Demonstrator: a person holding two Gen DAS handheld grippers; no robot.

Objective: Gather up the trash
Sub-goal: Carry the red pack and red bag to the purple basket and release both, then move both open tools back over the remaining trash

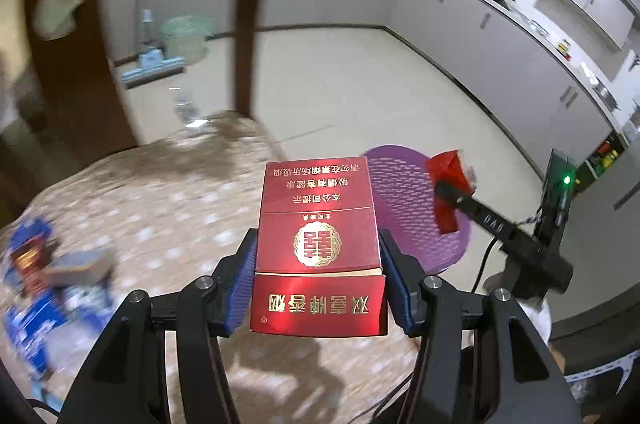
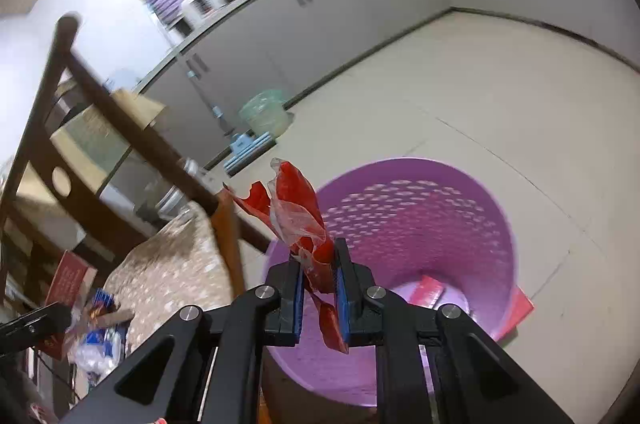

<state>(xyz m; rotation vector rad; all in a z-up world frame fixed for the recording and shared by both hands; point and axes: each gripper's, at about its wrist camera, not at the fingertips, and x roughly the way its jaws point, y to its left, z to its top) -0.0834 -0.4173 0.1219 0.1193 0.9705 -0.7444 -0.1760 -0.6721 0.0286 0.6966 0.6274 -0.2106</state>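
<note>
**Both grippers loaded; purple basket below the right one**

Left gripper (image 1: pixel 318 264): clamped on a red cigarette pack (image 1: pixel 318 224), blue pads pressing its two long sides. The pack lies flat between the fingers, hinged lid end toward the camera, far end projecting past the fingertips. Its face carries a gold double-happiness emblem and white Chinese print; the lid reads 双喜牌香烟, upside down in this view. The smaller health-warning lines at the far end are also inverted. The gripper is held above a table with a beige patterned cloth (image 1: pixel 160 204).

Right gripper (image 2: pixel 318 288): closed on a crumpled red wrapper (image 2: pixel 296 212) with a clear plastic film clinging to it. The wrapper stands up out of the fingers and a strip hangs below them. No print is legible on it. In the left wrist view this gripper reaches in from the right, angled up and leftward, with the wrapper over the basket.

Purple basket (image 2: pixel 420 224): perforated plastic, on the tiled floor beside the table edge, directly beneath and beyond the right fingertips. A flat red item (image 2: pixel 430 290) lies on its bottom.

Blue-and-white packaging (image 1: pixel 44 272), blurred, lies on the cloth to the left of the left gripper, well apart from it.
</note>
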